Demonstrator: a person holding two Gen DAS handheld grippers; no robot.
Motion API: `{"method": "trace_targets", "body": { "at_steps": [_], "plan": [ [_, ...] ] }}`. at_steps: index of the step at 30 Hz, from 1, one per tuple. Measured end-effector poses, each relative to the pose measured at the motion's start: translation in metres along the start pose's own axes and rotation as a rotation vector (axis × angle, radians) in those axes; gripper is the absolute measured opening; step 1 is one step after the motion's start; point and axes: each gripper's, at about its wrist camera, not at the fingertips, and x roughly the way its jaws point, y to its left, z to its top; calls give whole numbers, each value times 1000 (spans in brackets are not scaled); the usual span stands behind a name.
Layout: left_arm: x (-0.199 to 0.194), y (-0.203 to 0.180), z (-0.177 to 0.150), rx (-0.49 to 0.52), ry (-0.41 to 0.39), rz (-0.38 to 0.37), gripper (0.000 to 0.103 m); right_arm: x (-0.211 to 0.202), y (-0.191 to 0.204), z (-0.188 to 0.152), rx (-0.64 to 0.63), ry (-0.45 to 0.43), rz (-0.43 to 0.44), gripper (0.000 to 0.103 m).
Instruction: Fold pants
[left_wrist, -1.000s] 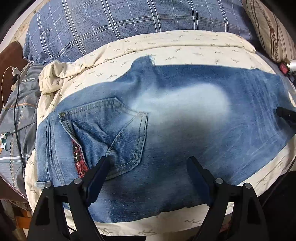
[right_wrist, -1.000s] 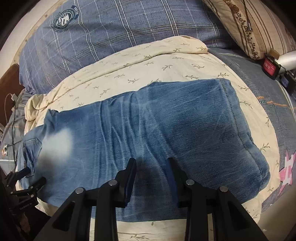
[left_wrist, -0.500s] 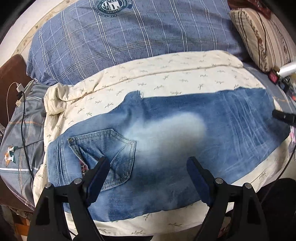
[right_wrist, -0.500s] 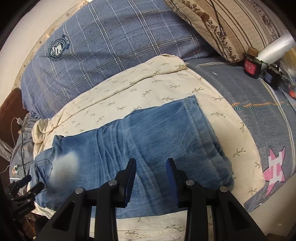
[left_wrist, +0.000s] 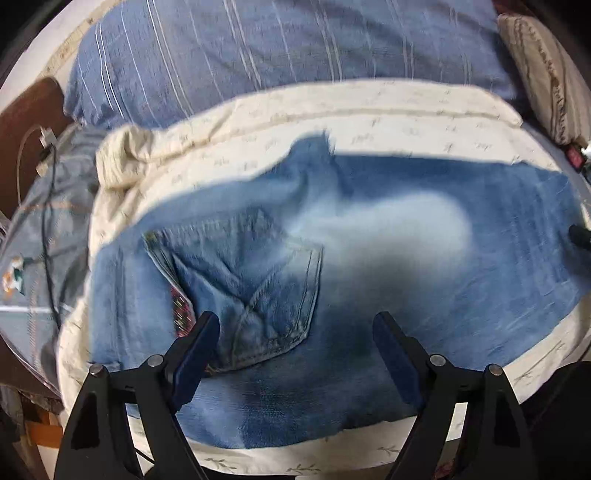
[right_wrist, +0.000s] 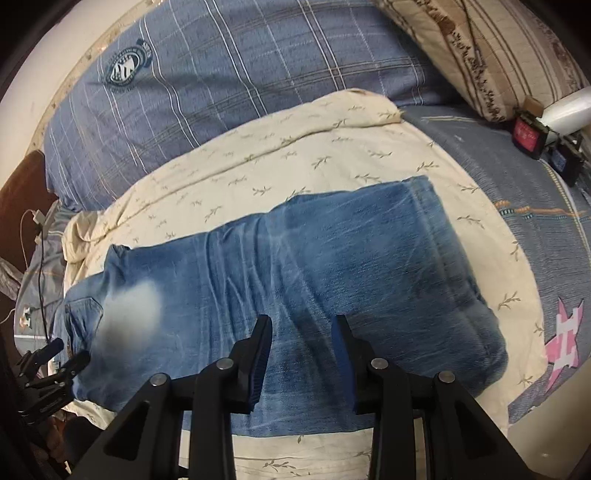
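Blue jeans (left_wrist: 369, 266) lie flat, folded lengthwise, on a cream leaf-print sheet (left_wrist: 369, 125). The waist and back pocket (left_wrist: 258, 291) are at the left. In the right wrist view the jeans (right_wrist: 332, 266) end in a fold at the right. My left gripper (left_wrist: 295, 336) is open and empty above the pocket end; it also shows at the lower left of the right wrist view (right_wrist: 62, 354). My right gripper (right_wrist: 301, 339) is open with a narrower gap, empty, above the middle of the legs.
A blue plaid pillow (right_wrist: 240, 74) lies behind the sheet. A striped beige pillow (right_wrist: 498, 48) is at the back right, with small red and dark items (right_wrist: 528, 134) beside it. A charger cable (left_wrist: 46, 177) lies at the left. The bed's near edge runs below the jeans.
Both cameras have come back closer to the jeans after pulling away half a second ago. The jeans lie as before. Both grippers' openings are unchanged.
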Motion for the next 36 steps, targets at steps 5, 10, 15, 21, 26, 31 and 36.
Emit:
{"method": "trace_targets", "body": {
  "at_steps": [5,10,15,21,26,31,36],
  "plan": [
    [17,-5,-6,52,8,51,88,14,-10,2,9,54,-17,37],
    [6,-1,-1,32,22,31,88,17,-20,1,4,66,25,37],
    [-25,-11,8,46,-41,-1,88,-27,-57,-1,60,-93,153,40],
    [-47,-56,13,123,-84,-85,88,-73,-131,-14,212,-255,272,81],
    [-36,-79,17,181,-62,-88,88,-50,-160,0,258,-164,323,81],
    [-17,-85,15,188,-8,-80,88,-16,-169,18,267,-81,371,81],
    [7,-85,20,183,32,-72,88,9,-162,35,207,-32,338,81]
  ]
}}
